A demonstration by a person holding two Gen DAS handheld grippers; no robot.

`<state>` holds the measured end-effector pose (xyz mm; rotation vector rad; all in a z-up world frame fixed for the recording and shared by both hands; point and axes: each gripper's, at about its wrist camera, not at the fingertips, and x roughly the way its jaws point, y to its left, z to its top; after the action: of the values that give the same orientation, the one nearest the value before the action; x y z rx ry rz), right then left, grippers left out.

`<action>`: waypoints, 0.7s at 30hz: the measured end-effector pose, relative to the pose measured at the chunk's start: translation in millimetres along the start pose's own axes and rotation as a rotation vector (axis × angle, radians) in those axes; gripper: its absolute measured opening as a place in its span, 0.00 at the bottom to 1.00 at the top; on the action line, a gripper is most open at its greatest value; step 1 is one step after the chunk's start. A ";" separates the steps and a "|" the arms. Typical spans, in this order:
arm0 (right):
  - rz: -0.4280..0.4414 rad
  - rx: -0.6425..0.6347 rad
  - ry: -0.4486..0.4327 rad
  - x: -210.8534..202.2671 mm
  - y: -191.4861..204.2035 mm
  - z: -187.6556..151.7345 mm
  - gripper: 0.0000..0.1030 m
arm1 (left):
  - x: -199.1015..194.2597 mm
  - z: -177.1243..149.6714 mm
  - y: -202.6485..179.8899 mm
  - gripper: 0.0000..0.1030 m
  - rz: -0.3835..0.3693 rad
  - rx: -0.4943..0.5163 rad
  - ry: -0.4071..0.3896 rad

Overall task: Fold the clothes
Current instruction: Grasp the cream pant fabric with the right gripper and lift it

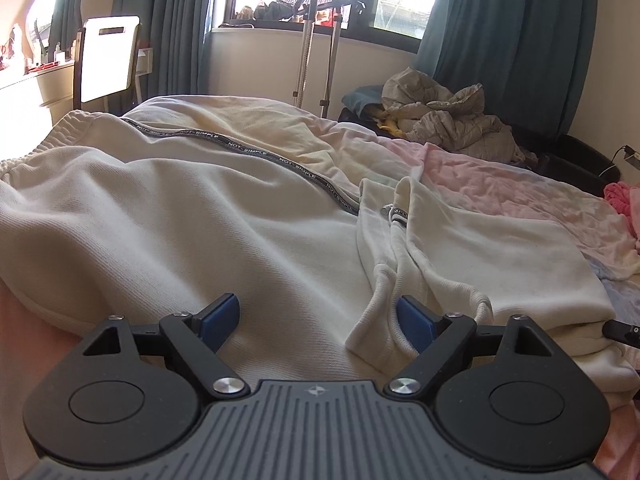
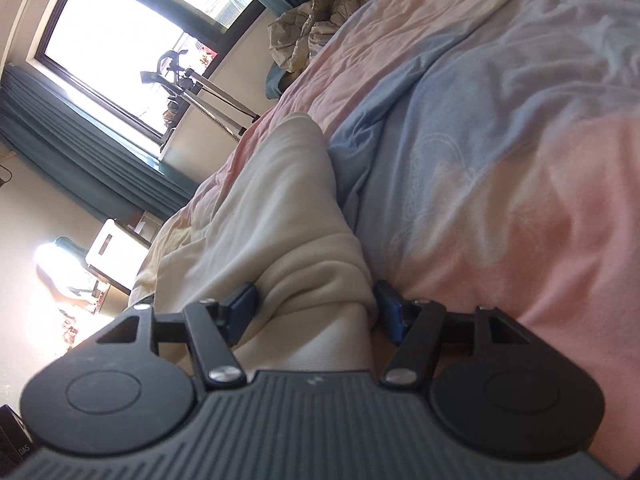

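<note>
Folding stage: cream sweatpants [image 1: 192, 216] lie spread on the bed [image 1: 500, 184]; fold not yet complete, judged from the loose layers.

Left wrist view
- Left gripper [image 1: 320, 322]: jaws wide apart, nothing clamped.
- Garment position: directly ahead of and under the fingers; a drawstring end [image 1: 380, 312] lies just beside the right-hand pad.
- Long axis: runs from the near right, past a lettered side stripe [image 1: 280, 160], to the elastic waistband [image 1: 68, 128] at far left.
- Folded portion: a flat cream panel [image 1: 520, 264] lies to the right of the gripper.

Right wrist view
- Right gripper [image 2: 316, 312]: camera rolled steeply; jaws apart, a thick cream fold [image 2: 316, 280] between the pads, which do not appear to press it.
- Garment direction: extends forward from the jaws toward the window [image 2: 132, 40].
- Bedcover [image 2: 500, 160]: pink and blue, beside the fold.

Nearer hand: right, already astride the fabric edge; judged best placed for the next grasp.
</note>
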<state>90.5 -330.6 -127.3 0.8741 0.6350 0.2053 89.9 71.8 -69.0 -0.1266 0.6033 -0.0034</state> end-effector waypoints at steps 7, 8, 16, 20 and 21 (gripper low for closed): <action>0.259 0.013 -0.107 -19.4 23.9 9.5 0.66 | 1.0 -0.2 -0.8 0.86 0.002 -0.004 0.003; 0.249 0.016 -0.098 -18.0 23.8 9.4 0.66 | 1.1 -0.4 -0.7 0.86 0.002 -0.005 0.003; 0.076 0.065 0.041 6.3 17.2 0.1 0.66 | 1.1 0.1 0.9 0.86 -0.003 -0.015 0.005; 0.112 -0.076 -0.046 -2.6 45.2 1.5 0.64 | 0.3 -0.7 -0.4 0.86 0.002 -0.014 0.000; 0.119 -0.061 -0.050 -2.0 44.8 2.0 0.64 | 0.3 -1.0 -0.6 0.86 0.002 -0.013 -0.001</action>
<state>93.9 -304.3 -91.1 0.8568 0.5279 0.3075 89.6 71.1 -69.9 -0.1388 0.6026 0.0026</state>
